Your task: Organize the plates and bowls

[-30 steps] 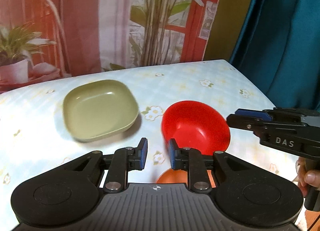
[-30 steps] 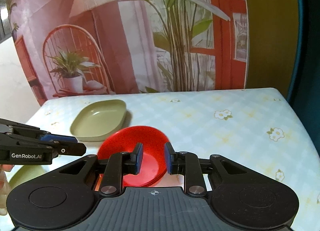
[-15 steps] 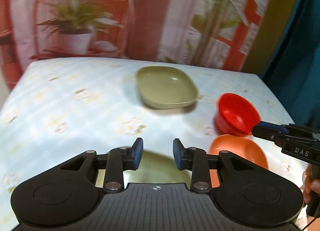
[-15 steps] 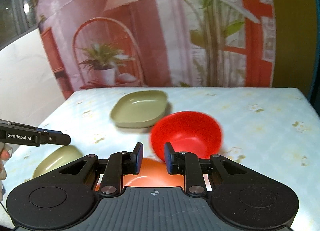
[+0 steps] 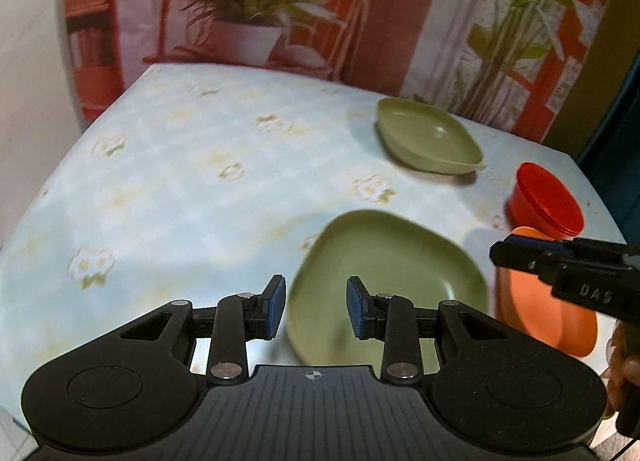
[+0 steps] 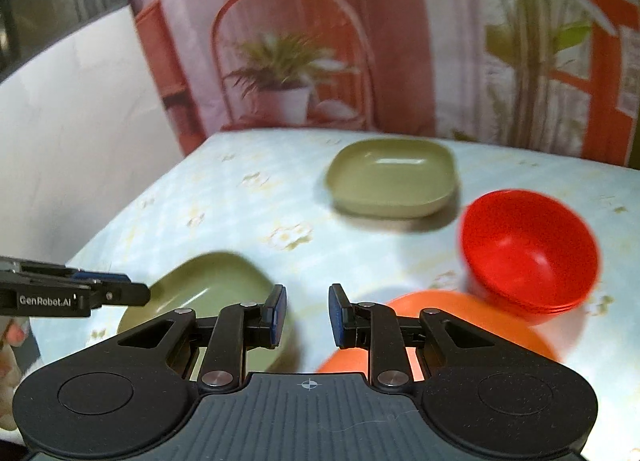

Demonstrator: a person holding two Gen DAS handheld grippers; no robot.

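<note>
Both tools are parted and empty: the left tool [image 5: 316, 307] hangs over the near green plate [image 5: 386, 273], apparently lining up on its rim, while the right tool [image 6: 307, 315] waits above the orange plate [image 6: 460, 319] beside the red bowl [image 6: 528, 249], the far green dish [image 6: 394, 183] apart on the tabletop [image 6: 240, 213].

left claw [image 5: 316, 307]: parted, empty | right claw [image 6: 306, 315]: parted, empty

Warm indoor light, motion blur, fisheye-bent edges
</note>
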